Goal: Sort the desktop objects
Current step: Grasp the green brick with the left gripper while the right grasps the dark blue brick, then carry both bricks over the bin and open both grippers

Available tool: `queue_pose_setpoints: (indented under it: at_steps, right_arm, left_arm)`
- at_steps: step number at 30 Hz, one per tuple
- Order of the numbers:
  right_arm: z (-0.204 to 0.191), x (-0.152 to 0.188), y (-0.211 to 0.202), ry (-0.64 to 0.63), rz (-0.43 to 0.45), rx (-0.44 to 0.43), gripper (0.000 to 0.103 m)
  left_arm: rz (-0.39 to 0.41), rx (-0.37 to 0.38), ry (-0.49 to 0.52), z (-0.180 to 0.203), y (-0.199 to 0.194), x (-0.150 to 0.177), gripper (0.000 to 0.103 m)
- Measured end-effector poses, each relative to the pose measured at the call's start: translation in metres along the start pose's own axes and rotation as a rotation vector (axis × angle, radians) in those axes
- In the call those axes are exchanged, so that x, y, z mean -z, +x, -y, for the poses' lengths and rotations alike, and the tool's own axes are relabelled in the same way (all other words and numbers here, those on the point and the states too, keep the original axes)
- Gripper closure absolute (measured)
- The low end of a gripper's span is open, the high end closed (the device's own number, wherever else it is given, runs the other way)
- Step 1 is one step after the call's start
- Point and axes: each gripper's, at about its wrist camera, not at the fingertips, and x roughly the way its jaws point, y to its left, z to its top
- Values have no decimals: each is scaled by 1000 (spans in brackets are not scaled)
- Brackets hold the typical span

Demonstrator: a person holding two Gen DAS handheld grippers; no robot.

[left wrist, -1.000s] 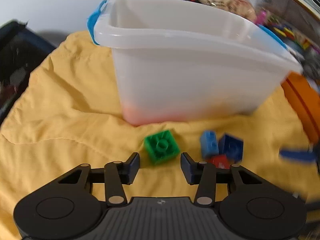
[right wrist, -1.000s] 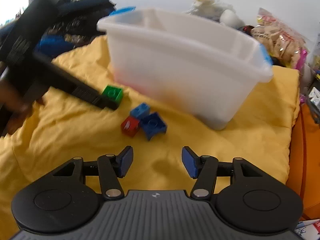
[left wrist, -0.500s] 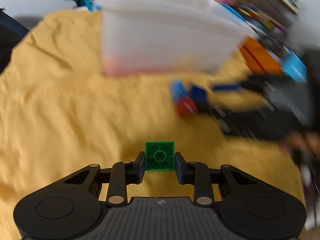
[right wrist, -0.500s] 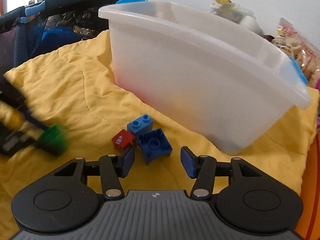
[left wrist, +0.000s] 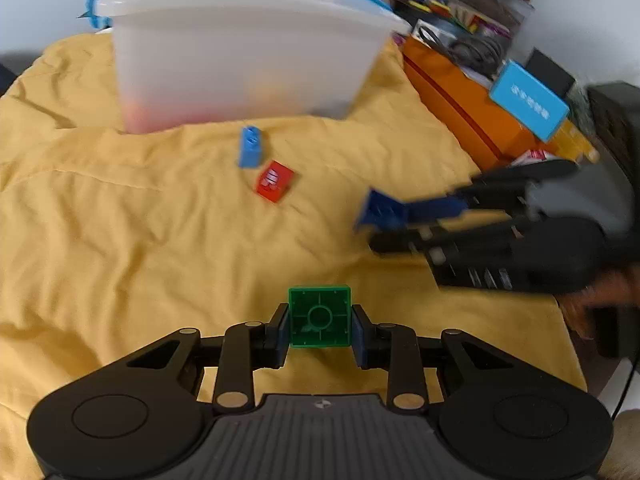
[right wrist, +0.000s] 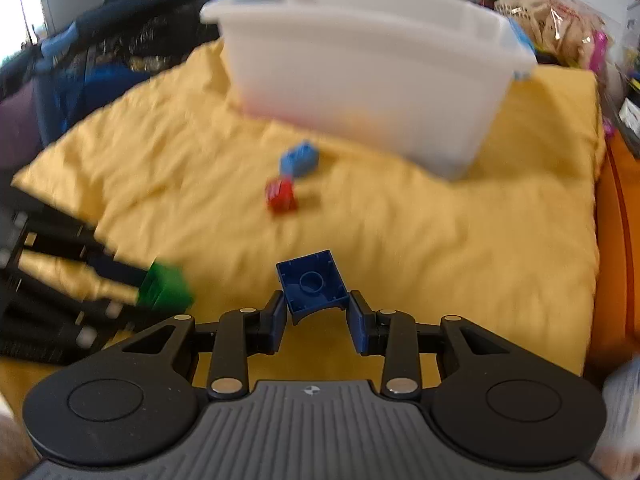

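Half a second ago our right gripper (right wrist: 316, 312) stood apart over the dark blue block (right wrist: 312, 282) on the yellow quilt (right wrist: 440, 240); now its 2 fingers clamp that block, hollow side facing the camera, lifted off the quilt and well in front of the white bin (right wrist: 372, 76). Our left gripper (left wrist: 320, 330) holds the green block (left wrist: 319, 317) clamped as before, also in front of the bin.

The light blue block (left wrist: 251, 147) and the red block (left wrist: 275, 180) lie on the quilt just in front of the bin, now with a gap between them.

Only the left view shows the orange box (left wrist: 472, 108) to the right of the bin, and the other gripper from the side, blurred. Only the right view shows the dark bags (right wrist: 100, 64) to the left of the bin.
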Motion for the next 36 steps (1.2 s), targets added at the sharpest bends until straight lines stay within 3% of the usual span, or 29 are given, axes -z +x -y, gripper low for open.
queue_pose_setpoints:
  at_steps: [5,13,15,16,17,27,32,36]
  right_arm:
    - [-4,17,-2,12,2,9,59]
    - [-3,14,-3,24,38,8,52]
    - [-5,13,3,11,25,0,57]
    - [-6,13,5,2,12,-5,63]
    - [-7,14,5,0,12,-10,69]
    - [-4,13,-6,9,-7,-27,69]
    - [7,-27,-34,-4,117,1,69]
    - [23,-76,-63,-14,268,35,69]
  left_arm:
    - [39,-50,43,9,-8,10,57]
    - [49,-59,66,13,-1,12,57]
    - [65,-67,85,15,0,13,60]
    - [65,-64,86,14,1,13,69]
    - [63,-62,82,13,1,12,69]
    - [45,-53,60,9,-12,5,70]
    - [126,-87,54,3,-36,-32,70]
    - [266,-122,91,-5,-70,-85,70]
